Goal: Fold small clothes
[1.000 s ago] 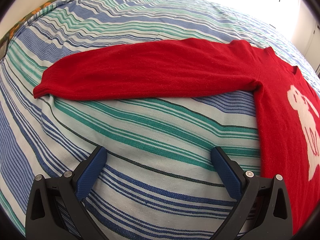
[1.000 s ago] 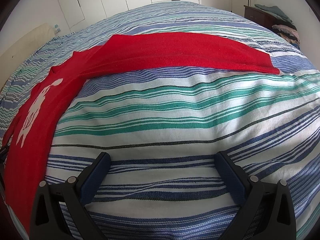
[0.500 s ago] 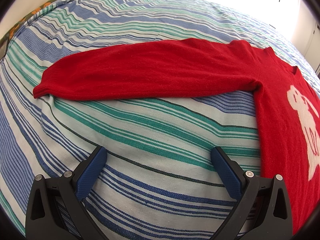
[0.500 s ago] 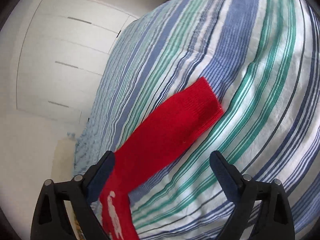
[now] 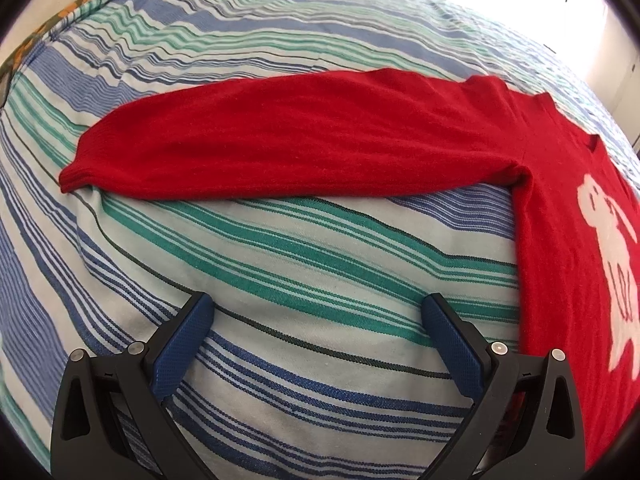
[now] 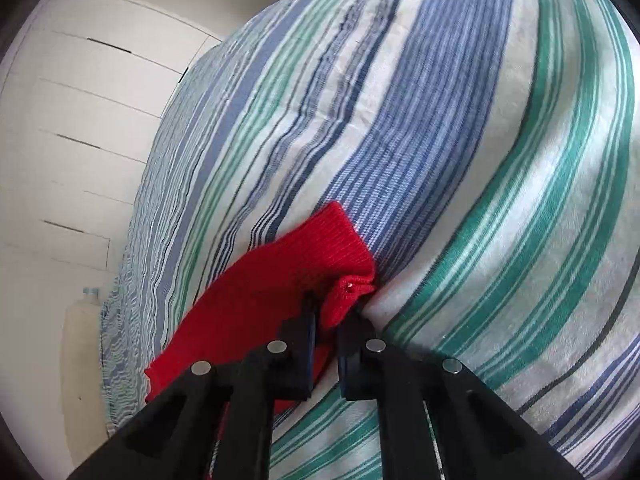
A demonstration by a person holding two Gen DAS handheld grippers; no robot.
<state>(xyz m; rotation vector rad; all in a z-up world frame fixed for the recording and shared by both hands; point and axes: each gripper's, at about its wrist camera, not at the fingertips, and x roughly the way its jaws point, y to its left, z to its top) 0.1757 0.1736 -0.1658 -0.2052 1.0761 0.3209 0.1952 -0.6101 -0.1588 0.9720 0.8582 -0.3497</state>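
A small red sweater [image 5: 560, 184] with a white animal figure lies flat on the striped bedspread [image 5: 304, 264]. One sleeve [image 5: 288, 140] stretches out to the left, its cuff [image 5: 76, 170] at the far left. My left gripper [image 5: 320, 316] is open and empty, hovering over bare bedspread below that sleeve. In the right wrist view my right gripper [image 6: 332, 312] is shut on the cuff of the other sleeve [image 6: 332, 256], which bunches between the jaws. The rest of that sleeve runs down and to the left.
The bed is covered by the blue, green and white striped spread [image 6: 500, 160]. White wardrobe doors [image 6: 80, 120] stand beyond the bed. A pale pillow or headboard edge [image 6: 84, 344] shows at the left.
My right gripper swung over to the sleeve's cuff, came down on it and shut on it. My left gripper has stayed still and open.
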